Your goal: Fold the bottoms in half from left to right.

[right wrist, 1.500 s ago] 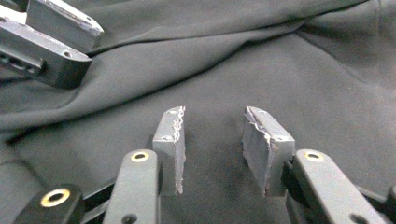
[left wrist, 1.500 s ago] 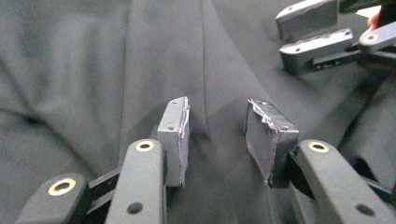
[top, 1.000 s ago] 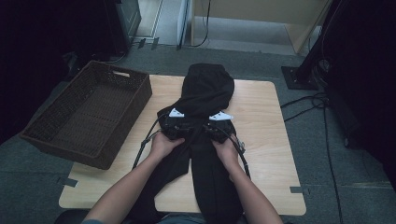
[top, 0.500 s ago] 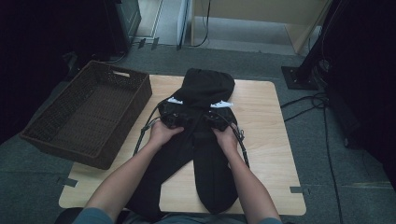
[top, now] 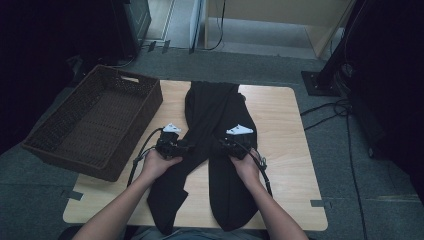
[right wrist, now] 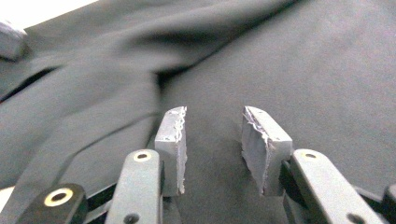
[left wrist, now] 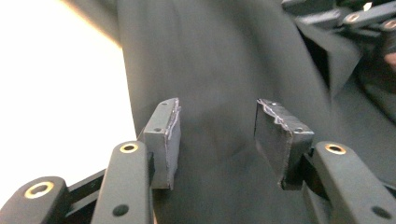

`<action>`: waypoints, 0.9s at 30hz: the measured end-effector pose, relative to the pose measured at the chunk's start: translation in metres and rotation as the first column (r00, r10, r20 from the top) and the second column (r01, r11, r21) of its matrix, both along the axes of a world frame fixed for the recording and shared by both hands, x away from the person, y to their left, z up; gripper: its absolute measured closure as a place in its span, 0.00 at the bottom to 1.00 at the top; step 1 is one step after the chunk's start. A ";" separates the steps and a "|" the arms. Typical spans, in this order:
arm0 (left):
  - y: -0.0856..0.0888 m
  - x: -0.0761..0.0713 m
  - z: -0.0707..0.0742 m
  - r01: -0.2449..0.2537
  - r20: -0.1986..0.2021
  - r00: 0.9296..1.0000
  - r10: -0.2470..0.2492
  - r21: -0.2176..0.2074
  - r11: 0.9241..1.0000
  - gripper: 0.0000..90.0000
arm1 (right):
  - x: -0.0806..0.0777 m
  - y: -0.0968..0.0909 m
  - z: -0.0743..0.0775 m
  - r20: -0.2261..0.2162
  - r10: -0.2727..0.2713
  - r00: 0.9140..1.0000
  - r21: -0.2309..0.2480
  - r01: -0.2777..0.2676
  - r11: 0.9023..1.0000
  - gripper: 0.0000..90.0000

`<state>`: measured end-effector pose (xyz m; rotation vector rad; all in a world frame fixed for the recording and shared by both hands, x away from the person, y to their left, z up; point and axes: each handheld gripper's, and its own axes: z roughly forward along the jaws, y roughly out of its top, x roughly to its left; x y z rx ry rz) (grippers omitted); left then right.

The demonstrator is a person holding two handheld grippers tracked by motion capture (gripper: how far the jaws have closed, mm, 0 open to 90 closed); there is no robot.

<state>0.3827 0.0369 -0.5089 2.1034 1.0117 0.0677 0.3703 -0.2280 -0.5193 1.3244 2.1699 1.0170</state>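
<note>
- Black trousers (top: 215,135) lie spread down the middle of the wooden surface (top: 285,130), waist end at the far edge, the two legs running toward the person and parting near the front edge.
- The left hand-held gripper (top: 184,146) sits at the left edge of the left leg, aimed inward across the cloth.
- In the left gripper view its jaws stand wide apart and have just been opening; dark cloth (left wrist: 219,93) lies beneath the gap, and the pads (left wrist: 168,135) press on nothing.
- The right hand-held gripper (top: 224,145) rests over the right leg, close to the fork between the legs.
- Its jaws are partly apart, a narrower gap than the left's; fabric (right wrist: 280,70) lies under them, and the pads (right wrist: 175,140) appear to be clear of it, though the blur makes that hard to confirm.
- A folded ridge of cloth (right wrist: 154,56) runs across just beyond the right jaws.
- The two grippers point toward each other, near but apart.
- A brown wicker basket (top: 60,145) overhangs the surface's left edge, beside the trousers.
</note>
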 end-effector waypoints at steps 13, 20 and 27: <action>0.017 -0.003 0.008 -0.039 0.019 0.999 0.040 -0.024 0.999 0.51 | -0.039 0.010 -0.002 0.011 0.070 0.997 0.002 -0.070 0.998 0.61; 0.017 -0.001 -0.001 -0.033 -0.020 0.999 0.033 -0.027 0.999 0.55 | -0.061 0.015 -0.002 0.013 0.090 0.996 0.007 -0.090 0.996 0.62; 0.004 -0.004 -0.005 0.046 -0.076 0.996 -0.049 -0.050 0.998 0.92 | -0.086 0.028 -0.002 0.012 0.138 0.990 0.027 -0.139 0.990 0.63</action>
